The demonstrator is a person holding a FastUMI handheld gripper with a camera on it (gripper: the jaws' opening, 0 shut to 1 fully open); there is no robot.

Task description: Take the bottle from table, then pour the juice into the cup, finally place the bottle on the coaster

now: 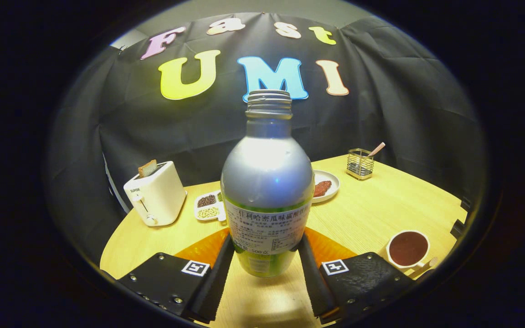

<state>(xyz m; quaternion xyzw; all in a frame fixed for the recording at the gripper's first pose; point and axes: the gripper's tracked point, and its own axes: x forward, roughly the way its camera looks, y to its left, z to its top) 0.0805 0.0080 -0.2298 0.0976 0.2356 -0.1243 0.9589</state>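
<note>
The gripper has its 2 fingers closed on the label band of the upright bottle, held above the table; smooth metal, probably slippery and rather heavy.

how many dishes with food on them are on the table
2: a divided tray of beans between the toaster and the bottle, and a round plate just behind the bottle. The bottle, clamped by the gripper, may hide more.
</note>
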